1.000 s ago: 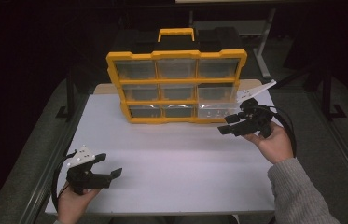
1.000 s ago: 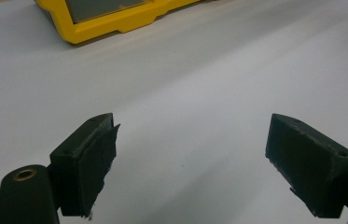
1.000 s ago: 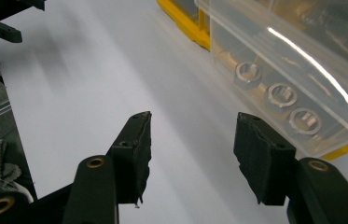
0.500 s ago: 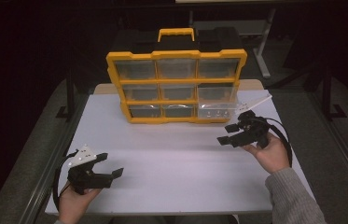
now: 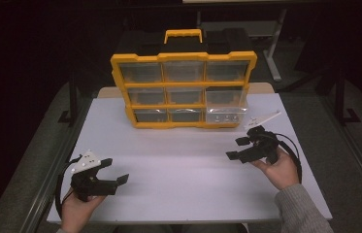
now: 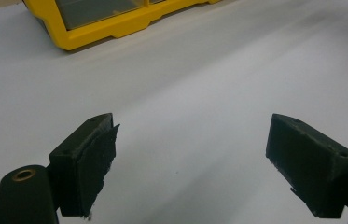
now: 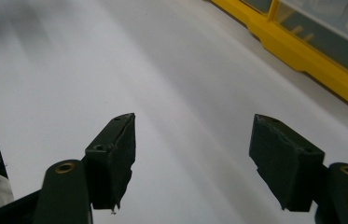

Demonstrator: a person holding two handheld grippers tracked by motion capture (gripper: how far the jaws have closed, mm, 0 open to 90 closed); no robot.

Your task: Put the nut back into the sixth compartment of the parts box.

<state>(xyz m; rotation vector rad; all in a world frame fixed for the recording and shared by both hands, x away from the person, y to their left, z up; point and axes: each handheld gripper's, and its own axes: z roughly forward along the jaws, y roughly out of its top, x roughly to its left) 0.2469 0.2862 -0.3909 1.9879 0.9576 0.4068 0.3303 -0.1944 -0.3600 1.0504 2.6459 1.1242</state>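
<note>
Gaping wide over bare table, the left gripper (image 5: 114, 174) holds its two black jaws well apart with nothing between them; in the left gripper view its frayed rubber pads (image 6: 99, 163) frame only white surface. The hand (image 5: 79, 208) that grips it comes in at the near left edge, and a grey three-cornered plate rides on top of the tool. The right gripper (image 5: 237, 148) is spread open too (its jaws point leftward toward the middle of the table), and in the right gripper view its worn black pads (image 7: 121, 158) stand far apart above the plain top. The right hand (image 5: 280, 167) holds it on the right side of the table, with a grey knitted sleeve (image 5: 300, 211) behind it and a black cable looping around the wrist. Both tools sit low over the white rectangular tabletop (image 5: 183, 165), well apart from each other. At the far side of the table stands the yellow plastic organiser case with clear-fronted drawers and a yellow handle (image 5: 183, 90), upright. Its lower right clear drawer (image 5: 224, 115) juts out nearer than the others, near the right gripper though not touching it.
</note>
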